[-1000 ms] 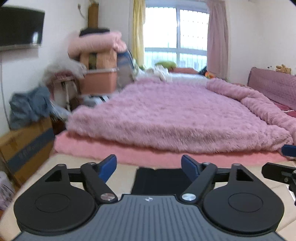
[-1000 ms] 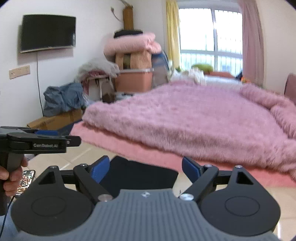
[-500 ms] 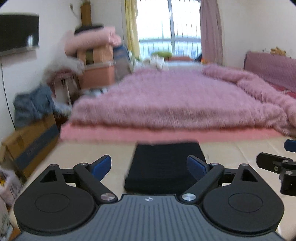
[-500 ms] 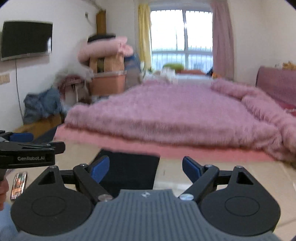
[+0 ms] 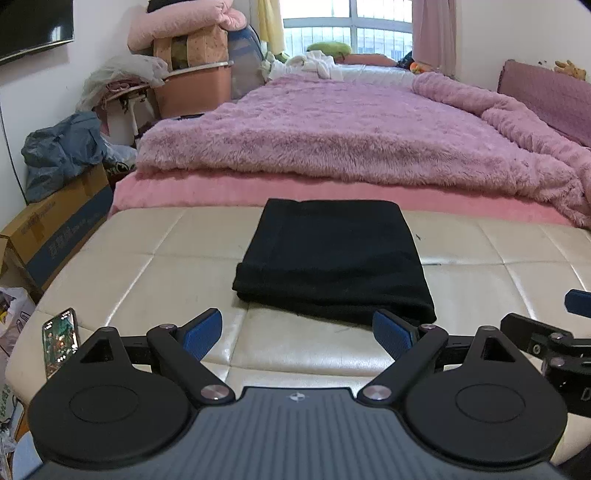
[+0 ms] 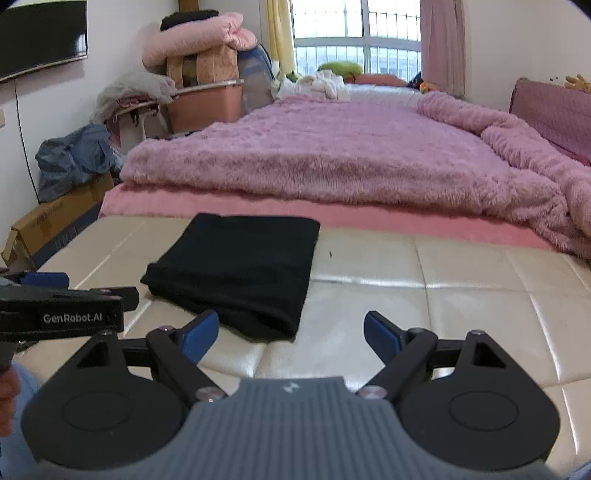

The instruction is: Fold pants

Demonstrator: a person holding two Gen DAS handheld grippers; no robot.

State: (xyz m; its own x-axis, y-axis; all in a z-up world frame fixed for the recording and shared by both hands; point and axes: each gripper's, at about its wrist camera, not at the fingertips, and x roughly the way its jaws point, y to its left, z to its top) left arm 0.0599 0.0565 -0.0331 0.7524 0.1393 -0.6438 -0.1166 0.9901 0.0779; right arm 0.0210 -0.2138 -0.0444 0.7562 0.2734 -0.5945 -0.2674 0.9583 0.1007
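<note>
The black pants (image 5: 332, 258) lie folded in a flat rectangle on the cream leather bench (image 5: 155, 266). They also show in the right wrist view (image 6: 240, 269), left of centre. My left gripper (image 5: 299, 332) is open and empty, just short of the pants' near edge. My right gripper (image 6: 291, 334) is open and empty, near the pants' near right corner. The left gripper's side (image 6: 66, 310) shows at the left of the right wrist view.
A phone (image 5: 59, 338) lies at the bench's near left corner. A bed with a pink fluffy blanket (image 5: 351, 133) stands behind the bench. Cardboard boxes (image 5: 55, 229) and piled bedding (image 5: 184, 29) stand along the left wall.
Both grippers have tilted down and drawn back, so the whole folded pants and bench top have come into view. Both stay open and empty.
</note>
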